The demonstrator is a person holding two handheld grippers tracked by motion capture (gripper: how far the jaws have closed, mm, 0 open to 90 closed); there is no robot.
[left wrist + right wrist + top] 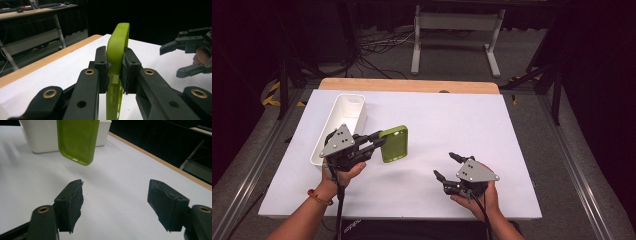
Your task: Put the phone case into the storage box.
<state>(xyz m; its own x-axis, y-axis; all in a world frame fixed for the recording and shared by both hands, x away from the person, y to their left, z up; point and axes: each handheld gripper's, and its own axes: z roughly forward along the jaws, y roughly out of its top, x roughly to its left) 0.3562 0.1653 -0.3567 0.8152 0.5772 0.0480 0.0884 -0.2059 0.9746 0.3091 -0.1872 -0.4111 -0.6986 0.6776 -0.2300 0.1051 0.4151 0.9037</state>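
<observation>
**Left holds the green case, right stands clear**

The left gripper (379, 141) is clamped tight on the green phone case (394, 144), pads squeezing its thin edge from both sides, the case standing out past the fingertips and above the table (452, 125). The white bin (343, 120) sits just behind those fingers. Off to the far side, well apart, the right gripper (446, 165) has its jaws spread with nothing between them. For a clean drop, I'd keep the squeeze steady, swing the case over the bin's opening, tilt it lengthwise to match the narrow trough, and release only once it is low inside.
</observation>
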